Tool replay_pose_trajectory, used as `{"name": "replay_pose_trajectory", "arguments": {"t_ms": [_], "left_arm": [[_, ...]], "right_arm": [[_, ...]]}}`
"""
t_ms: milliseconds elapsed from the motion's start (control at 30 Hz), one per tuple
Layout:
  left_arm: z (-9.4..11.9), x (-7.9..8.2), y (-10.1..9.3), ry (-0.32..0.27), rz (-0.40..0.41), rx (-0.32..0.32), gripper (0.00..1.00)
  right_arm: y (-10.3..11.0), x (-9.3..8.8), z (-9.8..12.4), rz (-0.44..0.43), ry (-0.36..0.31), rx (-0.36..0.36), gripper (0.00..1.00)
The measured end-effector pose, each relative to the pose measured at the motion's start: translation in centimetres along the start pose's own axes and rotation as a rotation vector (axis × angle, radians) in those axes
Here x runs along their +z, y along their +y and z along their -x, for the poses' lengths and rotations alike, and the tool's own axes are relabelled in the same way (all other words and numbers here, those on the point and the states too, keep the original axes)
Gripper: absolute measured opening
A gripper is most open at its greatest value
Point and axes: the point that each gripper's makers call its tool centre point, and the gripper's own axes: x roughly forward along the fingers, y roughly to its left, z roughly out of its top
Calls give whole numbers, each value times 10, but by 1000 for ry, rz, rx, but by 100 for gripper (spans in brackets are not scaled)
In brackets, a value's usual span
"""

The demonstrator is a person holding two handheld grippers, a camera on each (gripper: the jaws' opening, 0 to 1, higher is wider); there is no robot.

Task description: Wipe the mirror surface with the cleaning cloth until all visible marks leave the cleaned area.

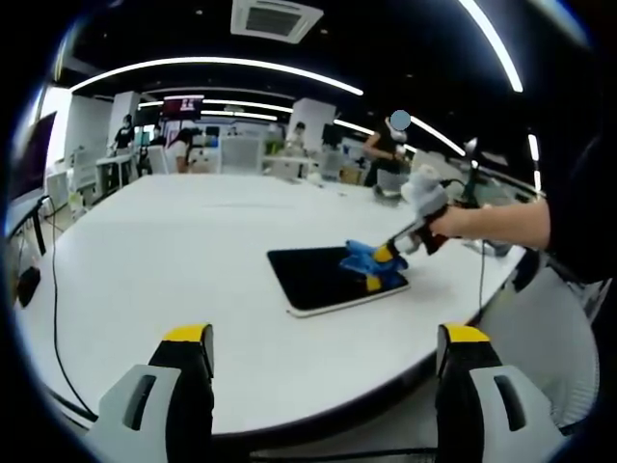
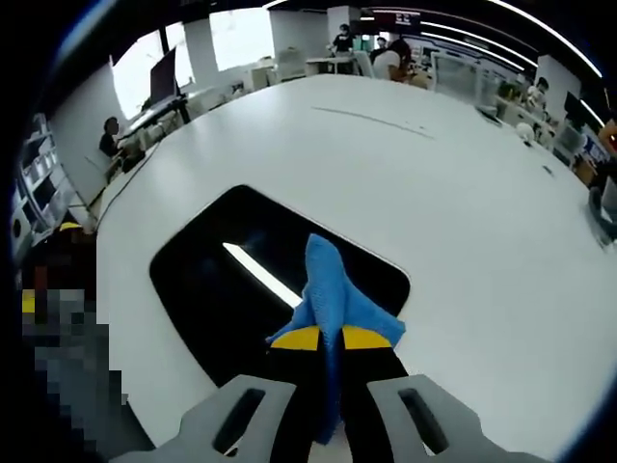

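Pressing blue cloth (image 2: 333, 294) on mirror (image 2: 222, 289), right tongs (image 2: 331, 338) clamped; left tongs (image 1: 328, 347) agape.

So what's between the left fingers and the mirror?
Nothing: in the left gripper view, just bare white table between the left gripper and the mirror.

Left gripper (image 1: 328, 362) showing two pale grey jaws, each carrying dark slot along face and ending in black pad under yellow tip. Right gripper (image 2: 331, 340) showing same build: grey slotted jaws near camera, black fingers, yellow bands at tips. In left gripper view, right gripper (image 1: 386, 258) appearing at right with yellow-and-black fingers, black and red body, white-grey block on top. Person wearing dark sleeve (image 1: 578, 217) at far right.
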Motion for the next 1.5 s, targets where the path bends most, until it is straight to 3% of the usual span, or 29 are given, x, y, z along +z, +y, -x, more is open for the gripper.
{"name": "replay_pose_trajectory", "arguments": {"t_ms": [533,1500], "left_arm": [[-1,0,0,4,-1,-4,96],[-1,0,0,6,-2,-2,96]], "right_arm": [[3,-3,5,-35,-54,-25,0],[26,-23,21,-12,-48,-13,0]]}}
